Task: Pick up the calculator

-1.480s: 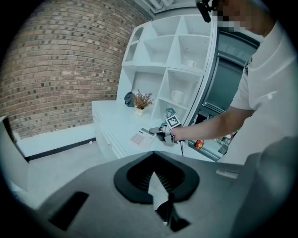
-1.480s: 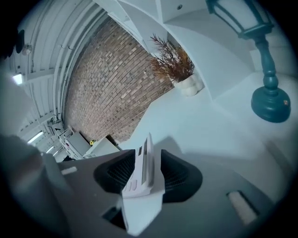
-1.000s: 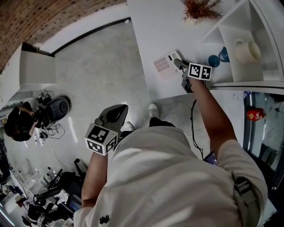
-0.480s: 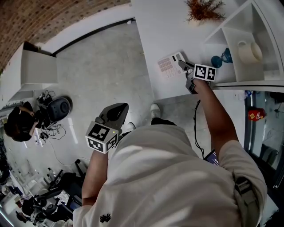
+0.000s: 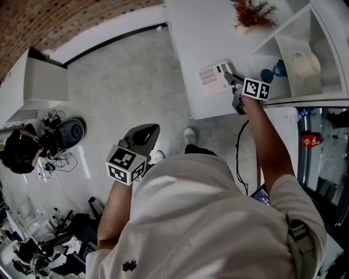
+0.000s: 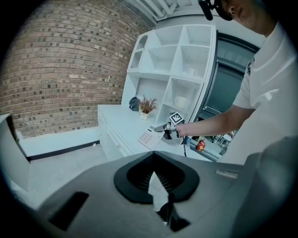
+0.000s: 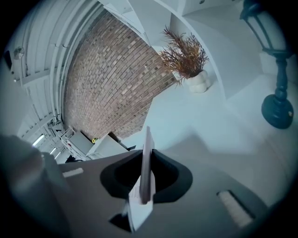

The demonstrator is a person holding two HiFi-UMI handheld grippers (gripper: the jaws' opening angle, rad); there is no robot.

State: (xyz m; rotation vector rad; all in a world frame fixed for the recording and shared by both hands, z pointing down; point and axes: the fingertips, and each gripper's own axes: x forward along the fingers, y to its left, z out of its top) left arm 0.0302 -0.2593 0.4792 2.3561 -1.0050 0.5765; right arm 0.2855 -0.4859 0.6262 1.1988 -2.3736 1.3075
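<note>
L gripper [image 5: 148,129] low by person [image 5: 207,218], over floor [image 5: 120,82]; jaws near together, nothing btwn. R gripper [image 5: 229,78] reached out ahead; jaws closing on calculator [image 5: 211,78], which sits edge-on btwn them in right gripper view, held by its right edge; calculator tilted over white counter [image 5: 188,38], near the front edge; can't tell if it's clear of the top. Beyond: dried plant [image 5: 252,12] at counter's back; to the right, shelf [image 5: 327,82] w/ blue ornament [image 5: 271,71] & mug [image 5: 304,63].
</note>
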